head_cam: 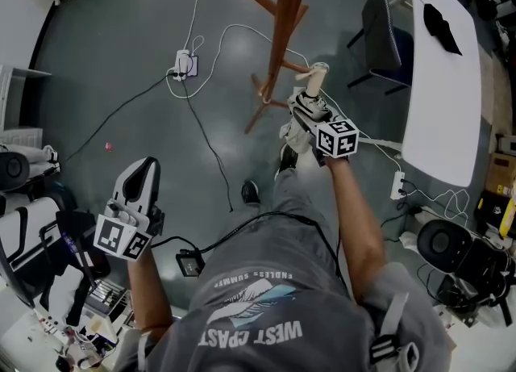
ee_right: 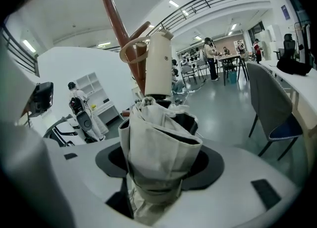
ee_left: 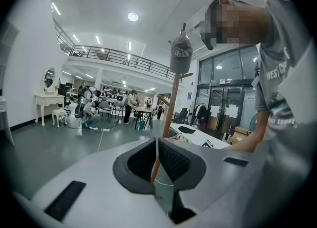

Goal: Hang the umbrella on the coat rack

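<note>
Right gripper (head_cam: 309,108) at upper centre of head view, jaws clamped on folded umbrella (head_cam: 313,88), cream handle pointing up toward coat rack (head_cam: 284,15). Grip sits on canopy bundle, likely so handle end and strap loop (ee_right: 130,54) stay free for hooking. In right gripper view, loop at upper centre sits right by short peg (ee_right: 141,49); cannot tell whether it is over it. Left gripper (head_cam: 142,170) low at lower left, jaws together, nothing between them, apparently kept clear of the work.

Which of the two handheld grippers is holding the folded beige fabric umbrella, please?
The right gripper: its jaws clamp the folded beige umbrella by the brown wooden coat rack. The left gripper holds nothing.
</note>
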